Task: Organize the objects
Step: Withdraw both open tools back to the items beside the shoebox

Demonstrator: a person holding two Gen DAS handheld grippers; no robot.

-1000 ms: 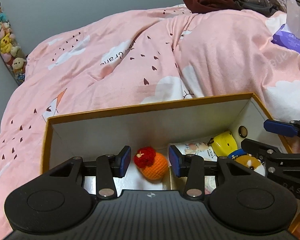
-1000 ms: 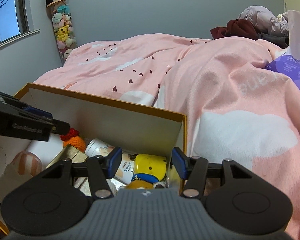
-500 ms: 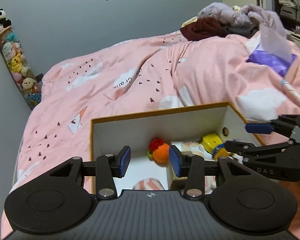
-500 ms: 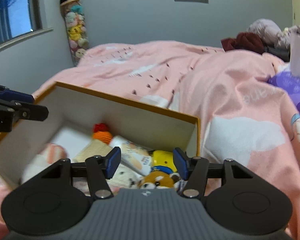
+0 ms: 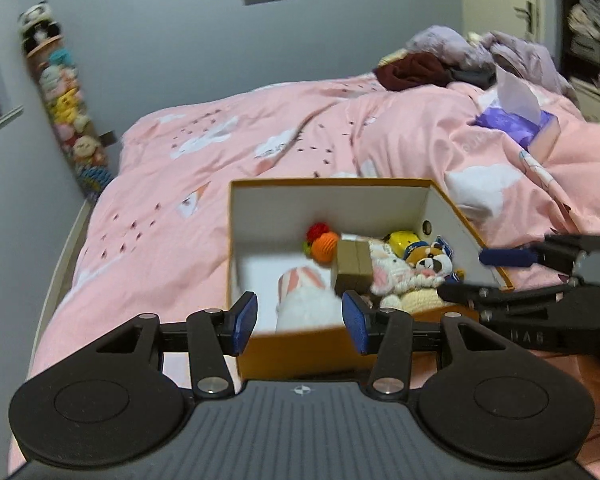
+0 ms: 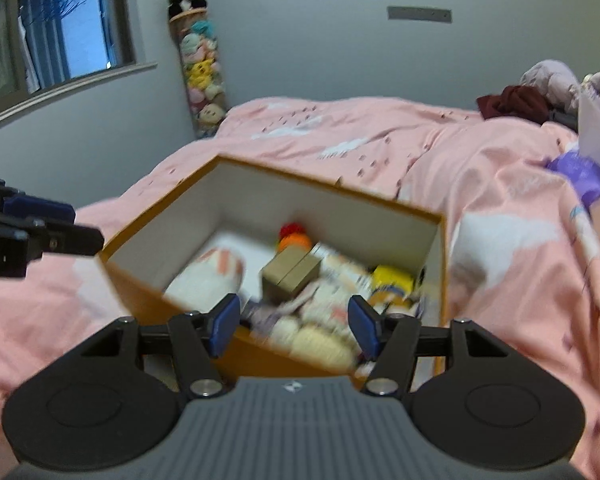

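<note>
An orange box with white inside walls (image 5: 324,204) lies on the pink bed and also shows in the right wrist view (image 6: 316,208). It holds an orange crochet toy (image 5: 325,243), a brown carton (image 5: 354,266), a yellow item (image 5: 402,240), a fox plush (image 5: 432,262) and a white striped plush (image 5: 304,292). My left gripper (image 5: 300,326) is open and empty, above the box's near edge. My right gripper (image 6: 294,326) is open and empty over the near side; it shows at the right of the left wrist view (image 5: 508,272).
A purple tissue box (image 5: 520,124) sits on the pink duvet (image 5: 220,152) at the right. A heap of clothes (image 5: 452,60) lies at the far end. A tube of plush toys (image 6: 198,64) stands by the wall near a window (image 6: 60,28).
Both grippers have pulled back and risen away from the box, so the whole box and its contents now show. Both stayed open and empty.
</note>
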